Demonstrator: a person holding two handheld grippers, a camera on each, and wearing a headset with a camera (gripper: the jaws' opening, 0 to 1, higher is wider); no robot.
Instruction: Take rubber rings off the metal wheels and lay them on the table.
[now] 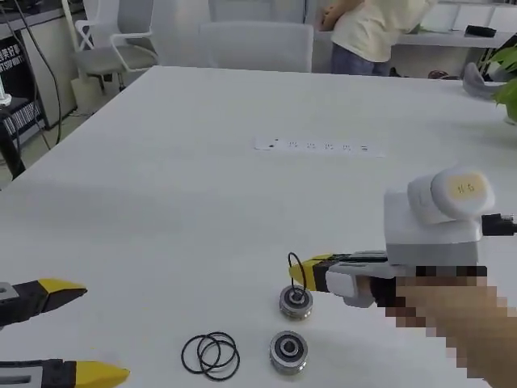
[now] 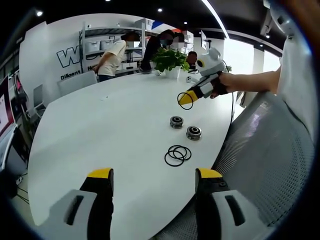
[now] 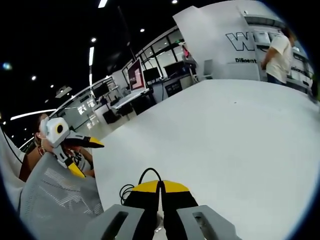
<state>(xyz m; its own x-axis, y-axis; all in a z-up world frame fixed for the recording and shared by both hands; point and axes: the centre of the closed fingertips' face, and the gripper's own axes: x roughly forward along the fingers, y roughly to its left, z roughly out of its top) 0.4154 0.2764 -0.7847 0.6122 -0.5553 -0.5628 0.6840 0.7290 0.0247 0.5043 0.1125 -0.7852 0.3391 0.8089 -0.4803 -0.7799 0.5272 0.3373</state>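
My right gripper (image 1: pixel 303 273) is shut on a thin black rubber ring (image 1: pixel 292 263), which it holds just above a metal wheel (image 1: pixel 296 301). In the right gripper view the ring (image 3: pixel 149 174) loops out from between the closed yellow tips (image 3: pixel 161 187). A second metal wheel (image 1: pixel 288 352) sits nearer me. Three loose rings (image 1: pixel 212 354) lie overlapping on the white table (image 1: pixel 202 186), left of that wheel. My left gripper (image 1: pixel 89 331) hovers open at the lower left, with nothing in it. The left gripper view shows both wheels (image 2: pixel 176 121) (image 2: pixel 194 132) and the loose rings (image 2: pixel 177 154) beyond the spread jaws.
A flat white power strip (image 1: pixel 319 146) is set into the table's middle. White chairs (image 1: pixel 257 44) stand at the far edge, where a person (image 1: pixel 367 32) stands. A grey mesh chair (image 2: pixel 260 150) is close beside me. A potted plant (image 2: pixel 170 60) stands at one table end.
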